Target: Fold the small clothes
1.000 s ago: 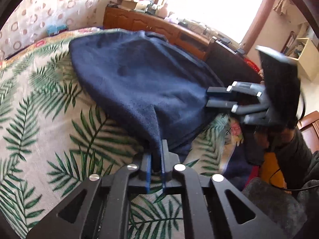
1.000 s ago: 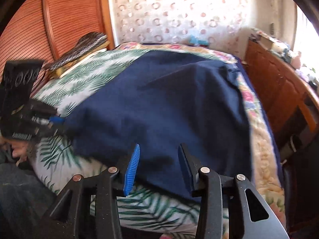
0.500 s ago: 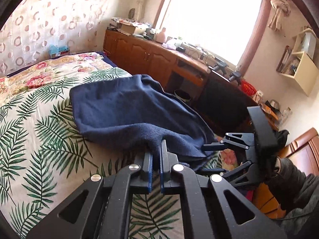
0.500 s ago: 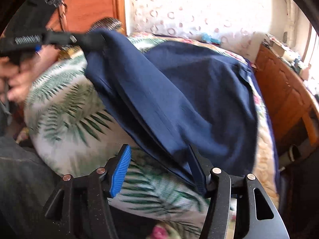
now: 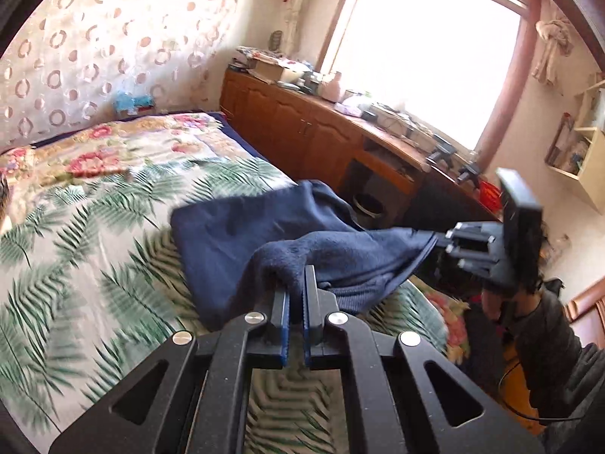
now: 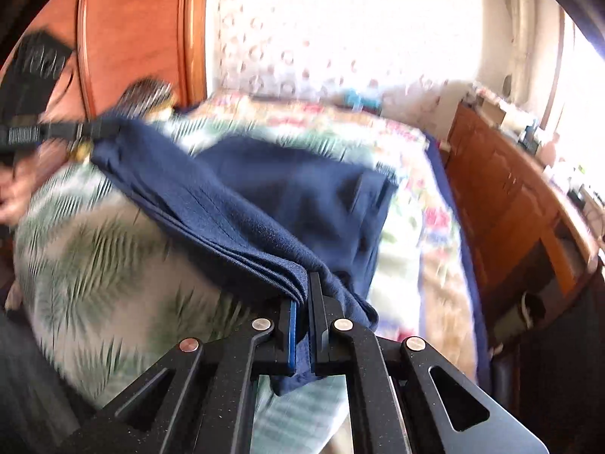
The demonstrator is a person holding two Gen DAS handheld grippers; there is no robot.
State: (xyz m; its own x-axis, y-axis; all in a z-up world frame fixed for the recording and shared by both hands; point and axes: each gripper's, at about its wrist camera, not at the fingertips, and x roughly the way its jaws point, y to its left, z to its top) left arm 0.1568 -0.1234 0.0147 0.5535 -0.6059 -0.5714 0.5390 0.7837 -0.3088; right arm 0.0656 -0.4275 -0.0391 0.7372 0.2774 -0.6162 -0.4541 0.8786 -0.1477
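Note:
A navy blue fleece garment [image 5: 234, 234] lies partly on the palm-leaf bedspread [image 5: 68, 265] and is lifted at its near edge. My left gripper [image 5: 297, 283] is shut on one corner of it. My right gripper [image 6: 302, 291] is shut on the other corner, with several layers of cloth [image 6: 234, 227] stretched taut between the two. The right gripper also shows in the left wrist view [image 5: 435, 240], and the left gripper in the right wrist view [image 6: 90, 128]. The far half of the garment [image 6: 321, 189] rests on the bed.
A wooden cabinet [image 5: 302, 128] with clutter on top runs along the bed's right side under a bright window [image 5: 427, 49]. A wooden headboard [image 6: 140, 26] stands at the left. A floral quilt [image 5: 113, 143] covers the bed's far end.
The right gripper has closed on the garment's corner; it was open before. Both grippers have lifted the near edge and pulled it taut, drawing the cloth toward me.

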